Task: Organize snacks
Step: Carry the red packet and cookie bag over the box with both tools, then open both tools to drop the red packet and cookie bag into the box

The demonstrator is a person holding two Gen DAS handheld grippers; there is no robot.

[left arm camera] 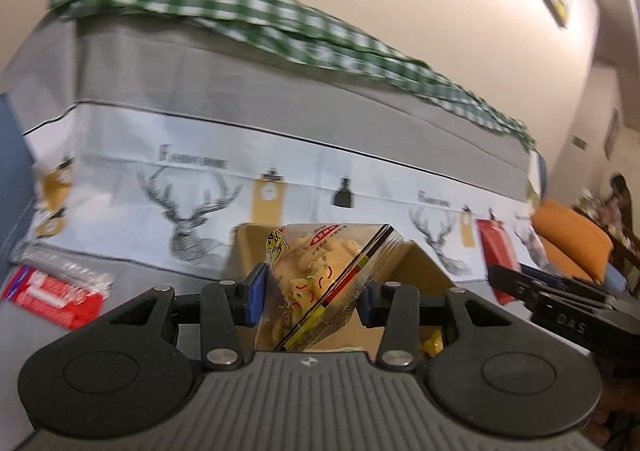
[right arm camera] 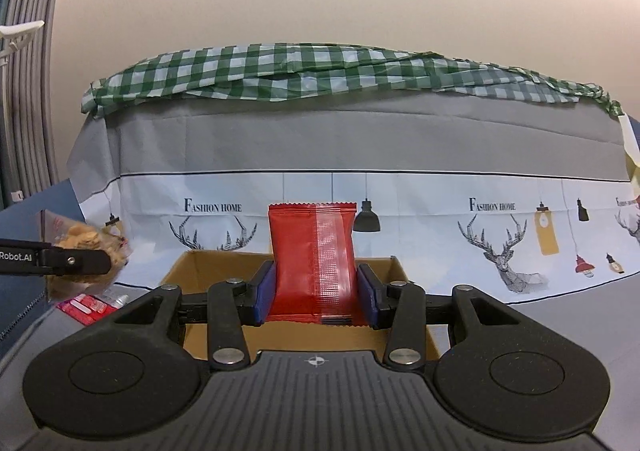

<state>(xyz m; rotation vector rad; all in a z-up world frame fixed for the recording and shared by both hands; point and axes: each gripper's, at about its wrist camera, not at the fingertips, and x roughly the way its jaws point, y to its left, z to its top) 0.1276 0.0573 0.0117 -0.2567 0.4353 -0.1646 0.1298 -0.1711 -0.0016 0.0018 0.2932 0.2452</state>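
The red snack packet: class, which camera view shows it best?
The right wrist view: the red snack packet stands sharp and centred, clamped by the right gripper. The left wrist view shows it small, blurred and partly hidden at the right.

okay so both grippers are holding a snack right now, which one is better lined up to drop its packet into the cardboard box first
Right, probably. The right gripper holds the red packet upright, squarely above the open cardboard box. The left gripper grips the clear pastry bag near the box too, but its view is motion-blurred.

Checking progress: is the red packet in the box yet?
Out: the right tongs hold the red packet upright above the cardboard box.
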